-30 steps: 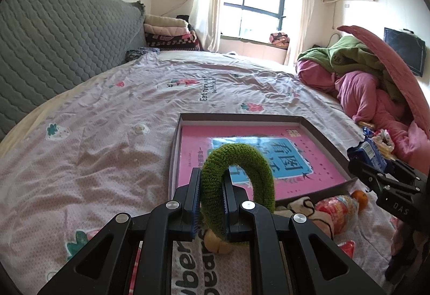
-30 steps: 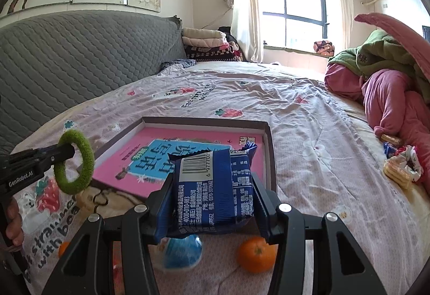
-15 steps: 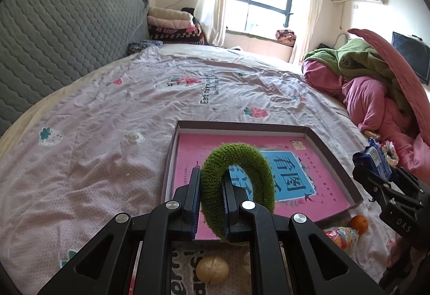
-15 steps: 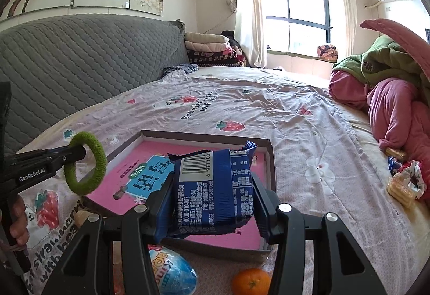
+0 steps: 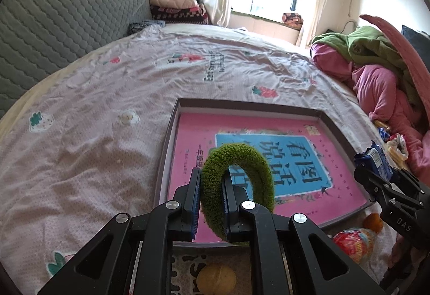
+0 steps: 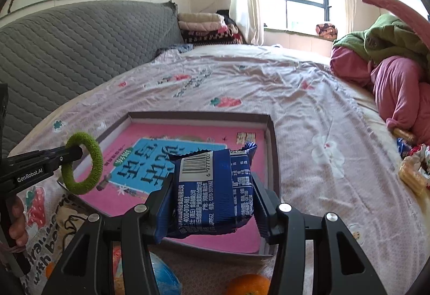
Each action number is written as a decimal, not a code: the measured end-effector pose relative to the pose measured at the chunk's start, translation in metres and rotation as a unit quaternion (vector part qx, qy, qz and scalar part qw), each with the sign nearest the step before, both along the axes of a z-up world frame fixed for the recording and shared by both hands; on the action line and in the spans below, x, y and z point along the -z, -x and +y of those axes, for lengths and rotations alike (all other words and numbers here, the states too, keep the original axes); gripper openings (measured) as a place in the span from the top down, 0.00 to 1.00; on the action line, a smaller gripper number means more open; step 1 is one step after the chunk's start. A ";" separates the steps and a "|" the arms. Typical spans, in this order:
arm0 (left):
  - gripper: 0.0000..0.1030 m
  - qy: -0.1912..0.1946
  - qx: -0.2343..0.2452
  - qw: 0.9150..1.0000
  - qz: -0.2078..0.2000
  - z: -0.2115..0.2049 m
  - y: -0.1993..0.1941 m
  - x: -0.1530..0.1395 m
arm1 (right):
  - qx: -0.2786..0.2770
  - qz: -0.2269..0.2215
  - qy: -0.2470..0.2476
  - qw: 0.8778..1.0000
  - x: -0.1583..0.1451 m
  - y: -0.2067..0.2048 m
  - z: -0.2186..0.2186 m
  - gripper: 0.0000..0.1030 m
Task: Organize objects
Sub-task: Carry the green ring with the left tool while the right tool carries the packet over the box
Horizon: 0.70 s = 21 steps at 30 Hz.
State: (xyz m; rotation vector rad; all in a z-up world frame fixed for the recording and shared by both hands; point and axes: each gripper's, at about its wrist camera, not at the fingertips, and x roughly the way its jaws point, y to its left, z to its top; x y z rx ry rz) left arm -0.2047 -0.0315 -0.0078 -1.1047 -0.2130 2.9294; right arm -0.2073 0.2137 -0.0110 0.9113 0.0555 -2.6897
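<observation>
My left gripper (image 5: 211, 184) is shut on a fuzzy green hair ring (image 5: 239, 160), held upright above the near left corner of a shallow dark-rimmed box (image 5: 250, 104) lined with a pink book cover. The ring also shows in the right wrist view (image 6: 83, 163). My right gripper (image 6: 212, 187) is shut on a blue snack packet (image 6: 215, 190), held above the near right part of the box (image 6: 199, 115). The packet shows in the left wrist view (image 5: 375, 162) at the right.
The box lies on a pink strawberry-print bedsheet (image 5: 94, 120). In front of it lie an orange (image 6: 248, 284), a red snack bag (image 5: 353, 241), a blue-topped item (image 6: 164, 279) and a small tan round thing (image 5: 216, 277). Piled pink and green bedding (image 5: 376, 64) and more snacks (image 6: 411, 171) lie at the right.
Both grippers have moved forward and up over the box, each holding its object. The loose items in front of the box have slid lower in view.
</observation>
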 end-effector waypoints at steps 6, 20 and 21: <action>0.87 -0.003 -0.005 1.000 -0.007 -0.003 0.005 0.007 | 0.006 -0.018 -0.007 1.000 0.011 0.004 -0.001 0.50; 0.87 0.002 -0.011 1.000 -0.024 -0.006 0.018 0.023 | 0.025 -0.050 -0.020 0.998 0.026 0.012 0.003 0.49; 0.87 0.003 -0.011 1.000 -0.025 -0.005 0.019 0.024 | 0.025 -0.050 -0.022 0.998 0.026 0.012 0.003 0.49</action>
